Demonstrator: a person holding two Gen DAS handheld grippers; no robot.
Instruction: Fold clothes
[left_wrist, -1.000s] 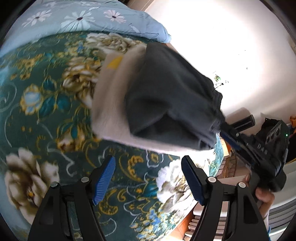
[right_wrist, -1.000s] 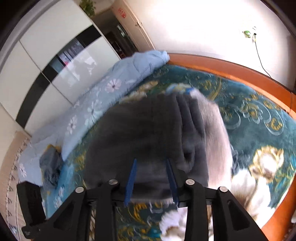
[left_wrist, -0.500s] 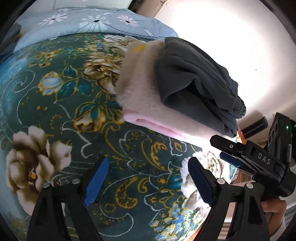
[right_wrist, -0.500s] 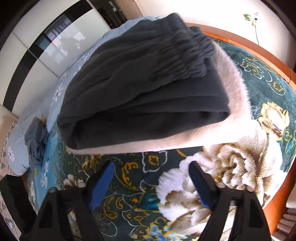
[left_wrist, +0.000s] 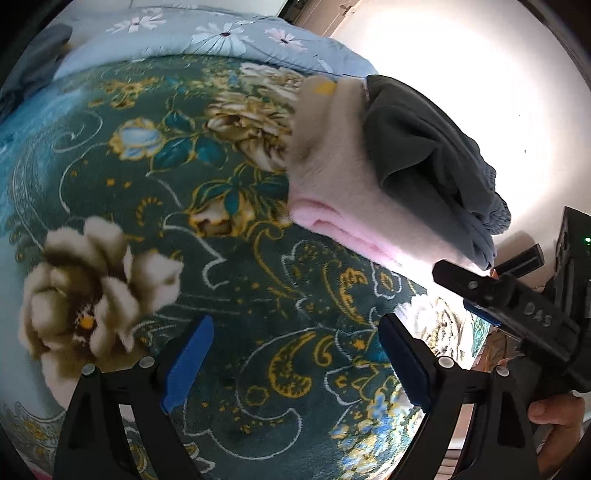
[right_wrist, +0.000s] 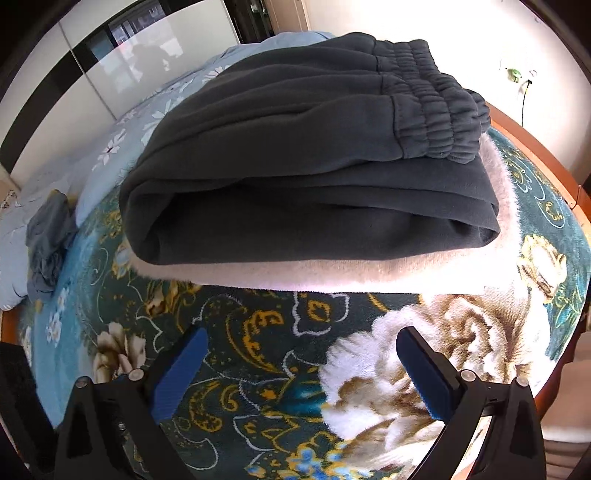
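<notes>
Left gripper: we see our black two-finger left gripper with blue pads (left_wrist: 295, 363) spread wide, nothing between the fingers, hanging over the bed and well short of the clothes.
Right gripper: our black two-finger right gripper with blue pads (right_wrist: 301, 373) is also spread wide and empty; in the left wrist view its tips sit just beside the near corner of the stack, and we can't tell if they touch it.
Hand: part of our right hand (left_wrist: 557, 413) shows under that gripper's body at the lower right edge.
Dark garment: folded dark grey fleece sweatpants with a gathered elastic waistband (right_wrist: 295, 155) lie on top of the stack, waistband toward the wall side, rounded fold edge facing the right gripper.
Pale garment: folded fluffy pale pink plush garment (right_wrist: 351, 273) lies under the sweatpants, sticking out past them on the near and right sides; a small yellow patch shows at its far corner in the left wrist view.
Stack location: near the bed's right edge, resting on the dark green floral plush blanket with gold scrolls and cream flowers (left_wrist: 221, 266).
Quilt: light blue quilt with white daisies (left_wrist: 207, 35) bunched along the far side of the bed, behind the stack.
Loose cloth: crumpled grey-blue cloth (right_wrist: 48, 236) lies at the far left, well apart from the stack.
Bed frame: orange wooden bed rim (right_wrist: 535, 151) runs along the right.
Wardrobe: glossy white wardrobe with black band (right_wrist: 74, 62) behind the bed.
</notes>
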